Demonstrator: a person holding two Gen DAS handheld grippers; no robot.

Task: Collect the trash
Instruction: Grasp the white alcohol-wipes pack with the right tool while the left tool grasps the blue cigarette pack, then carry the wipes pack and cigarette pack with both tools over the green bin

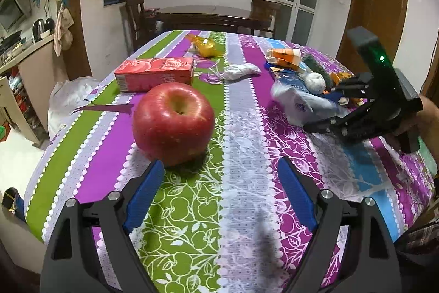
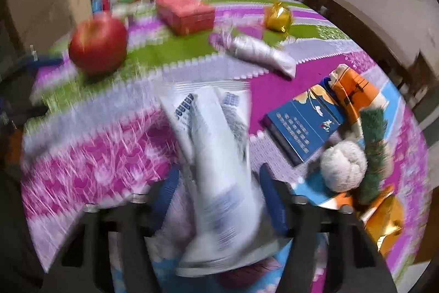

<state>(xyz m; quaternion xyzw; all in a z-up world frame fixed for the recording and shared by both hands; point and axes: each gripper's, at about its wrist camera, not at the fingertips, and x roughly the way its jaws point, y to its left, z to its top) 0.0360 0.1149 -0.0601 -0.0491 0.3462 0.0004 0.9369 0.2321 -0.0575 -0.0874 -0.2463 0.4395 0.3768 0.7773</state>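
Two grippers work over a table (image 1: 247, 210) spread with a striped purple, green and white cloth, and the step in hand looks like the pickup of one piece of trash. The right gripper (image 2: 219, 199) has a white printed wrapper (image 2: 216, 155) standing between its blue pads, which sit close on either side of it; motion blur keeps me from telling whether they actually press on it. The left gripper (image 1: 219, 177) is spread wide over bare cloth with nothing between its fingers, a red apple (image 1: 173, 122) just beyond its left fingertip. Next, I judge, the right jaws must settle firmly on the wrapper before lifting, since thin film could slip out. Counted across the table: one apple, one red carton (image 1: 155, 73) beyond it, one crumpled white plastic piece (image 1: 241, 71) in the middle, one gold foil wrapper (image 1: 206, 45) at the far end, and on the right a heap holding one blue box (image 2: 301, 125), one orange paper cup (image 2: 354, 92), one white ball of tissue (image 2: 343, 166) and one green scrubbing pad (image 2: 373, 144).
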